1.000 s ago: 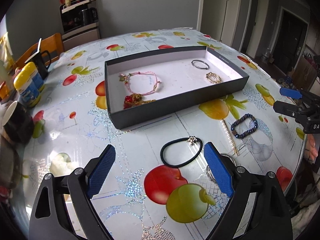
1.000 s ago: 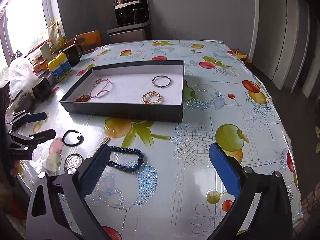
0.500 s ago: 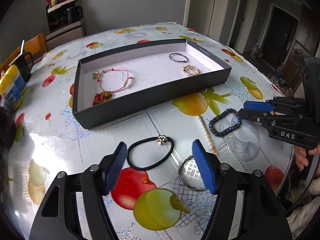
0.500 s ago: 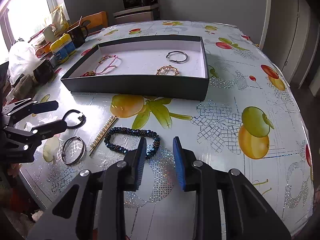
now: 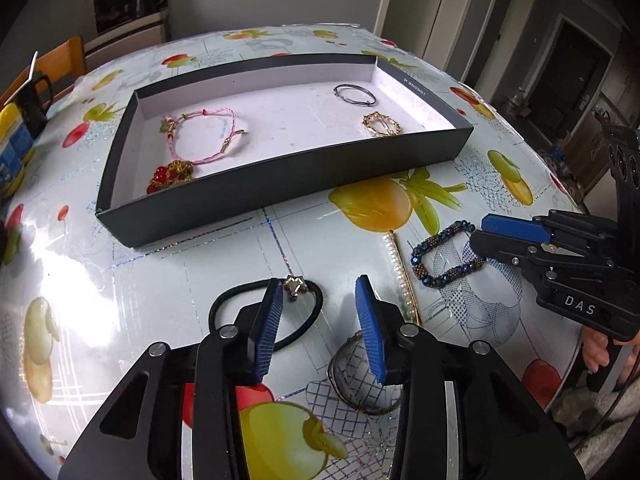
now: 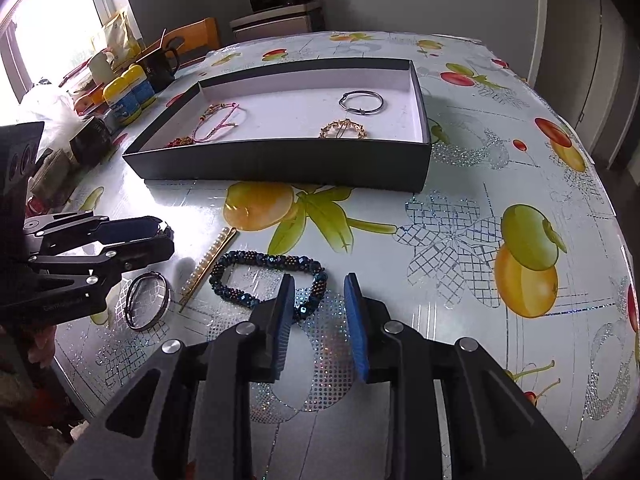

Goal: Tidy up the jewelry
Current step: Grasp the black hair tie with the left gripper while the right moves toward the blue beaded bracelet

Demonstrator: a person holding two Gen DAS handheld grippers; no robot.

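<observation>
A black tray [image 5: 280, 196] [image 6: 280, 160] holds a pink cord bracelet [image 5: 208, 136], a red and gold piece [image 5: 170, 174], a silver bangle [image 5: 355, 95] and a gold bracelet [image 5: 381, 124]. My left gripper [image 5: 320, 312] is partly open, its jaws straddling the right end of a black hair tie [image 5: 316, 298] with a gold star charm [image 5: 295, 285]. My right gripper [image 6: 318, 304] is narrowly open around the right end of a dark blue beaded bracelet [image 6: 264, 260] [image 5: 432, 244]. A pearl hair clip [image 5: 400, 272] and a wire bangle [image 5: 352, 384] lie between them.
The table has a fruit-print cover and its edge [image 6: 624, 248] runs close on the right. Yellow-lidded jars [image 6: 128, 96], a black mug [image 6: 162, 64] and a wooden chair [image 6: 196, 36] stand at the far left. A cabinet with a kettle [image 5: 132, 12] stands behind.
Both grippers came down toward the table and closed from wide open. The left narrowed around the hair tie. The right shows a slightly wider gap now than half a second ago, over the blue bracelet.
</observation>
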